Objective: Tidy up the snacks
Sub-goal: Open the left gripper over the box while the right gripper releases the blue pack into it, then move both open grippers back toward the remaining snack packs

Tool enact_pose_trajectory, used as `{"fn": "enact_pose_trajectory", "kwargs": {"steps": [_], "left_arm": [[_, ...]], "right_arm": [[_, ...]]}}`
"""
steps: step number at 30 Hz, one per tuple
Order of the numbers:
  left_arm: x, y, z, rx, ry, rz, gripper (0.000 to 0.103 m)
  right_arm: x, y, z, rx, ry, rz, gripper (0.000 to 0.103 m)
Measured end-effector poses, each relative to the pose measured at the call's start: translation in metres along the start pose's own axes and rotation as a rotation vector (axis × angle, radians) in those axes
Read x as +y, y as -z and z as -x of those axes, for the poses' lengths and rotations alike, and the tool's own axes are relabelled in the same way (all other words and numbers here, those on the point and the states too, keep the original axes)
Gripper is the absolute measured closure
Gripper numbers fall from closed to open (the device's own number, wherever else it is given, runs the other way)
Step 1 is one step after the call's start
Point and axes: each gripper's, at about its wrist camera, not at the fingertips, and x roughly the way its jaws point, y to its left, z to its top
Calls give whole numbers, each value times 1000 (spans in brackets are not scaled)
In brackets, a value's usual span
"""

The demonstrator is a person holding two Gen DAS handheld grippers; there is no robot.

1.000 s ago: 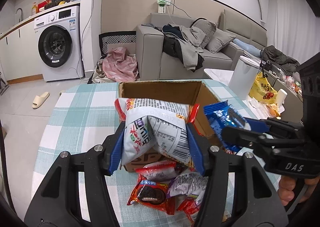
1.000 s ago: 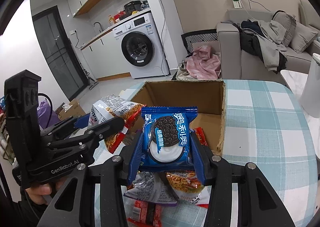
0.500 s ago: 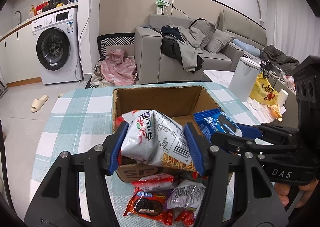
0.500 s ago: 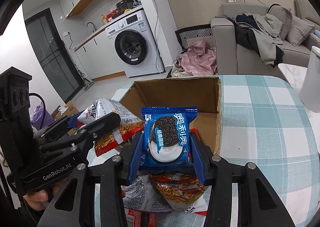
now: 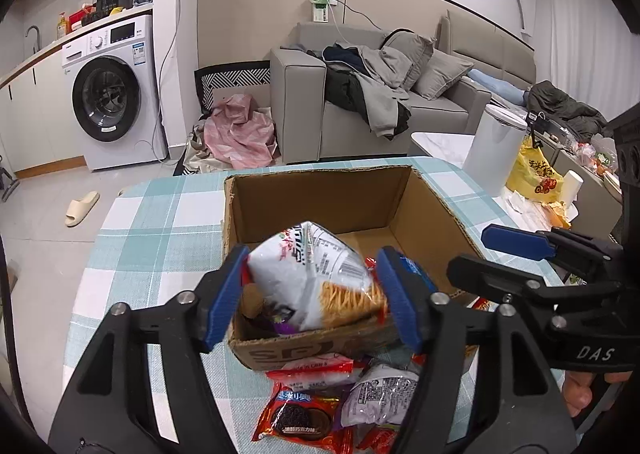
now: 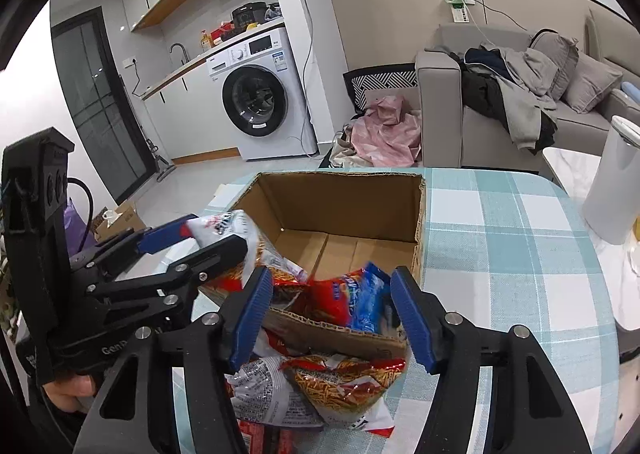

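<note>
Loose snack packets (image 5: pixel 316 410) are seen lying on the checked tablecloth (image 5: pixel 160 238) nearest the cameras. Just beyond, a white noodle-snack bag (image 5: pixel 320 278) is clamped by the left gripper (image 5: pixel 312 294) over the cardboard box (image 5: pixel 320 190). The right gripper (image 6: pixel 332 314) is spread wide, nothing held, above a blue biscuit packet (image 6: pixel 360 302) inside the box.

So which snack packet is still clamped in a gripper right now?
The white noodle-snack packet, pinched by the left gripper over the cardboard box. The right gripper is open; the blue cookie packet lies inside.
</note>
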Motion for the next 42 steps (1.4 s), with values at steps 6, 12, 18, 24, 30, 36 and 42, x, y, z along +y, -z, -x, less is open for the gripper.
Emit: {"fn": "enact_pose_trajectory", "kwargs": {"steps": [6, 12, 18, 24, 30, 36, 42], "left_arm": [[3, 6, 13, -10, -2, -7, 21], [7, 15, 33, -11, -9, 0, 13], [12, 26, 56, -33, -19, 14, 4], [16, 42, 83, -54, -40, 20, 1], [22, 56, 105, -60, -54, 33, 1], [24, 70, 122, -57, -77, 29, 1], [29, 84, 139, -59, -90, 39, 1]], "right_arm": [[2, 3, 6, -4, -2, -1, 26], [3, 10, 17, -22, -12, -13, 10], [4, 15, 28, -31, -15, -21, 6], [7, 20, 40, -46, -26, -17, 0], [14, 27, 54, -60, -28, -6, 0], [20, 35, 66, -66, -34, 7, 0], [25, 48, 74, -57, -41, 17, 0]]}}
